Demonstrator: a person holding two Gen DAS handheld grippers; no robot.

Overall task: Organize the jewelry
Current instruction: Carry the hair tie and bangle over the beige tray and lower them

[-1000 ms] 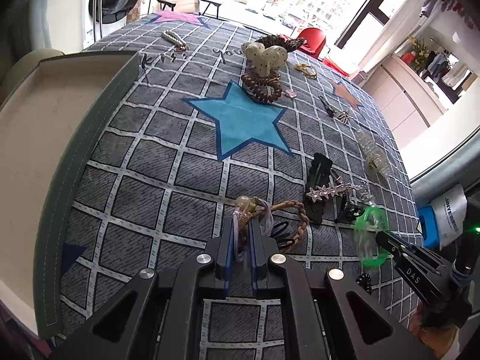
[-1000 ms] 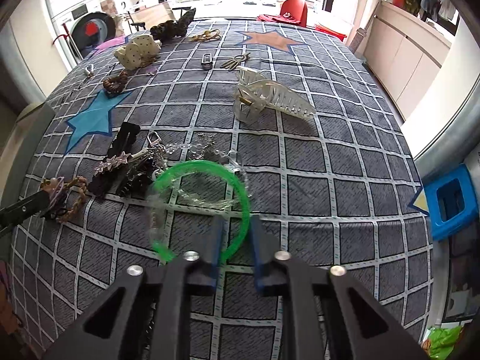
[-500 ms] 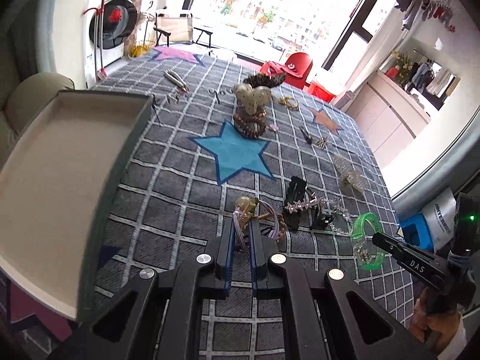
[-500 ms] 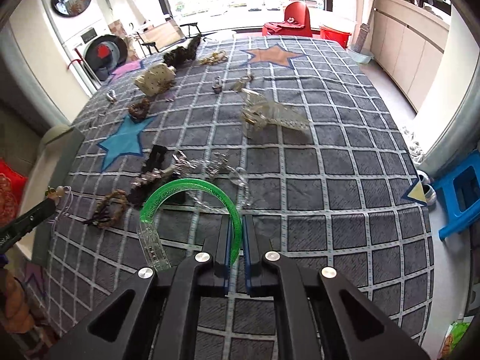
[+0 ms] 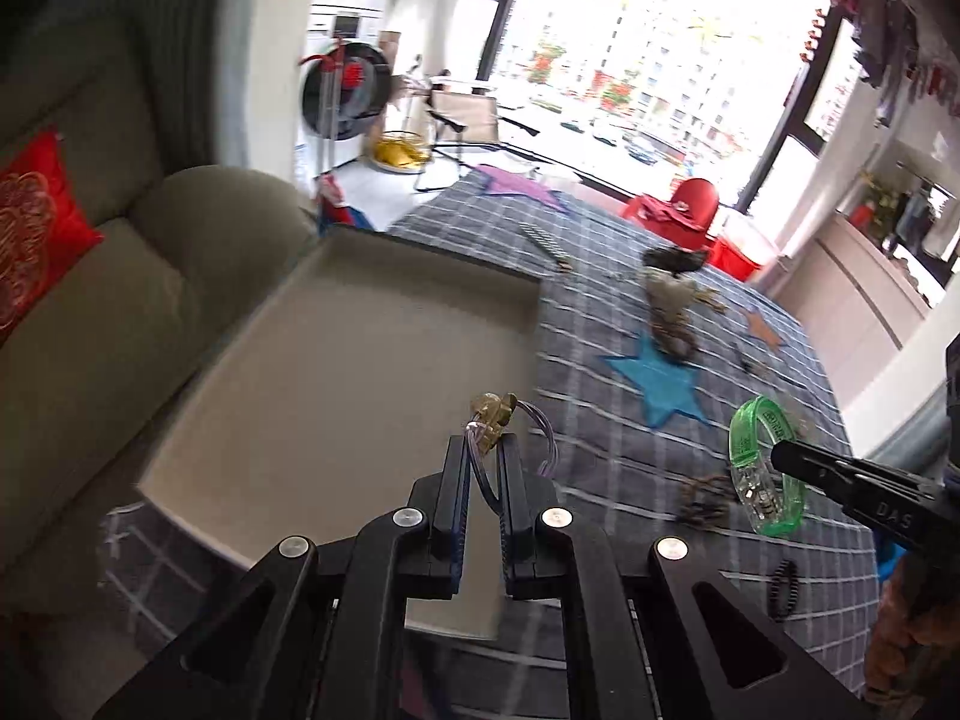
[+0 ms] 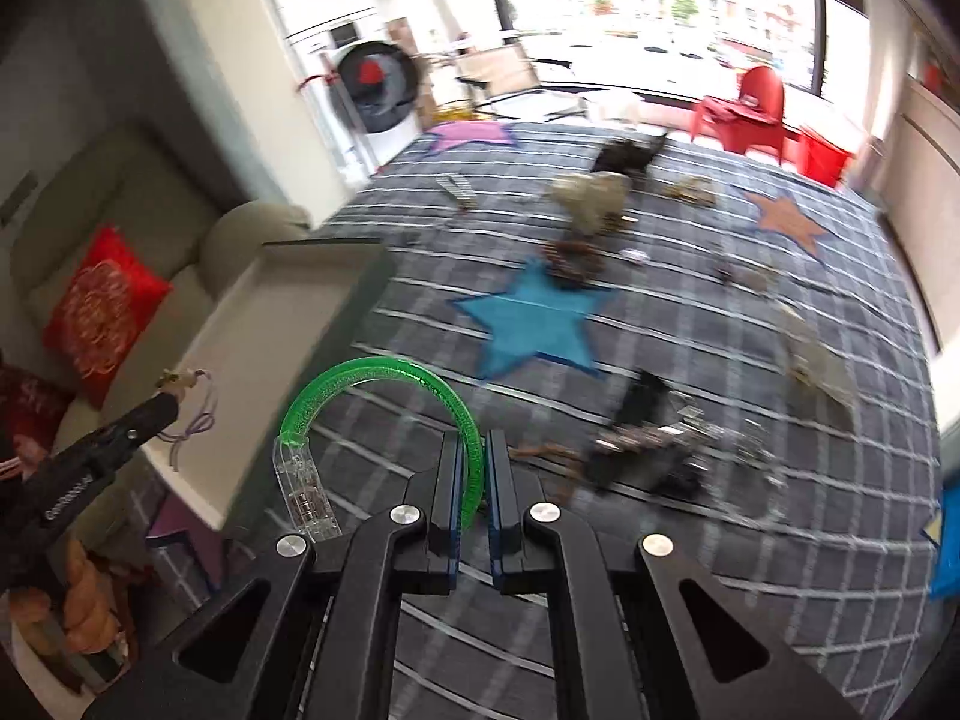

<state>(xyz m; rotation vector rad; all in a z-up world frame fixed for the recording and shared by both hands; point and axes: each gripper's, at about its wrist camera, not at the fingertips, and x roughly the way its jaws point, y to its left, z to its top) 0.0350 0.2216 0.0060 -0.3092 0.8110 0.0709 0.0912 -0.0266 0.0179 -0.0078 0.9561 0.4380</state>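
- Two pieces are lifted clear of the table at once: a thin cord bracelet with a gold charm [image 5: 493, 414] and a green translucent bangle [image 6: 384, 396] with a clear clasp block.
- Left gripper [image 5: 483, 450]: jaws clamped on the bracelet's cord, charm standing just above the tips, a loop of cord hanging to the right side. Pinching the cord rather than the charm looks deliberate, as the cord is the only thin part the pads can close on.
- Right gripper [image 6: 479, 450]: jaws clamped on the bangle's rim, arc rising up and left, clasp block hanging lowest. A rim grip keeps the ring edge-on between the pads.
- Position: the bracelet hangs over the near right part of the beige tray [image 5: 336, 360], which is bare inside. The bangle sits above the grey checked cloth [image 6: 690, 360], near the tray's dark rim but not yet over it.
- Judgement: both are being carried to the tray for drop-off; the left piece appears ready for release, the right needs more travel leftward.
- Change since half a second ago: the bracelet was then over the cloth with the tray off to the left; the tray now fills the middle of the left view. The bangle was over the pile of clips [image 6: 648, 450]; that pile now lies to its right.
- Change since a second ago: the right jaws were apart around the bangle on the cloth; now they pinch it.
- Both views are motion-blurred; remaining jewellery is scattered around the blue star [image 6: 534, 324].
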